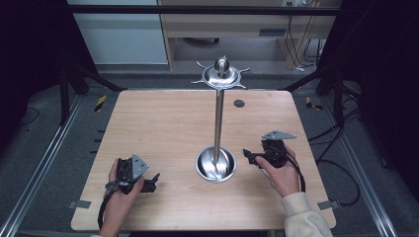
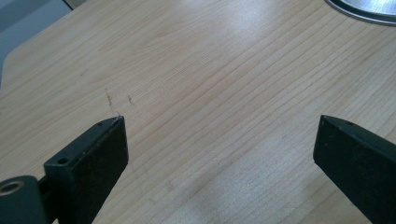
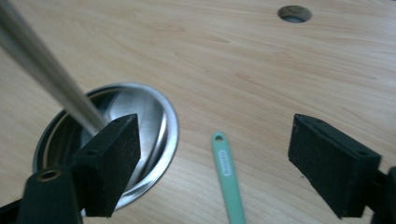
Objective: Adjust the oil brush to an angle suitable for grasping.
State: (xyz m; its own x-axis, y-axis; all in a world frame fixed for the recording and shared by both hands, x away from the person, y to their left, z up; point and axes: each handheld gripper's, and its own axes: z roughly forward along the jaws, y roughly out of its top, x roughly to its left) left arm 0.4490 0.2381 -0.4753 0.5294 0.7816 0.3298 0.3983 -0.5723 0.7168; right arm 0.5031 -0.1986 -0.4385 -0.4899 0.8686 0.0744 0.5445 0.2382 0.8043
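Right gripper (image 3: 215,163), jaws wide & empty, has the green handle (image 3: 228,176) lying between them w/ the steel stand's dish (image 3: 154,116) just beside its left jaw, so a sloppy close could clip the dish or skid the handle; left gripper (image 2: 219,154) also wide, holding nothing.

One steel stand (image 1: 218,121), one green handle (image 3: 228,175) — perhaps a spoon

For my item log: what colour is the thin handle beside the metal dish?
Mint green handle, clearest in the right gripper view.
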